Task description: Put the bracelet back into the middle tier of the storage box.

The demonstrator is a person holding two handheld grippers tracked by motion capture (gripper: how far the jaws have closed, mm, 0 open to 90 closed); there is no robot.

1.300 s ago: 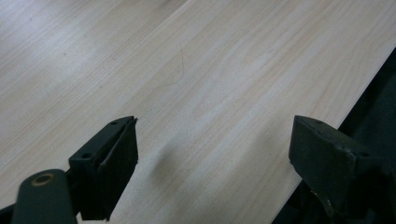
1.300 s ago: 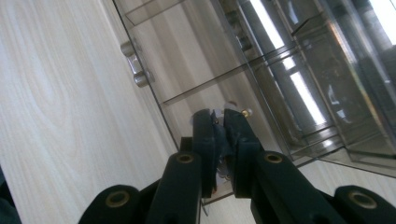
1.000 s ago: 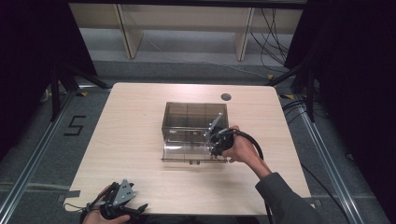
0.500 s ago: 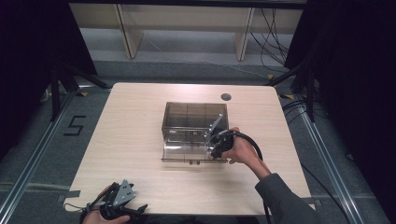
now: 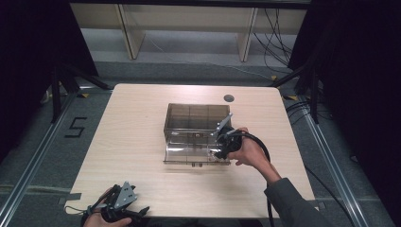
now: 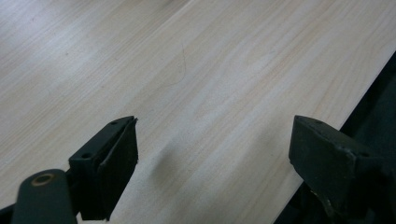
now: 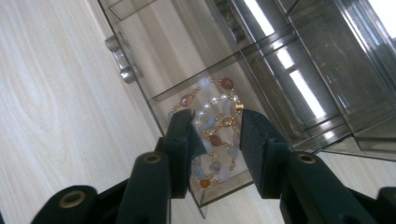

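Observation:
A smoky clear drawer box [image 5: 196, 117] stands mid-table with its bottom drawer [image 5: 187, 155] pulled out toward me. In the drawer's end compartment lies a bead bracelet [image 7: 215, 140] of pale, white and reddish beads with gold links. My right gripper [image 5: 218, 154] reaches into that compartment; in the right gripper view its jaws [image 7: 217, 116] are closed in against both sides of the bracelet, and part of the loop shows past the tips. My left gripper [image 5: 141, 211] rests at the table's near left edge, its jaws [image 6: 215, 135] wide apart over bare wood.
The pale wooden table [image 5: 132, 132] has a dark round grommet [image 5: 229, 98] near its far edge. Two small knobs [image 7: 121, 58] stick out of the drawer front. Cables and a shelf frame lie on the floor beyond the table.

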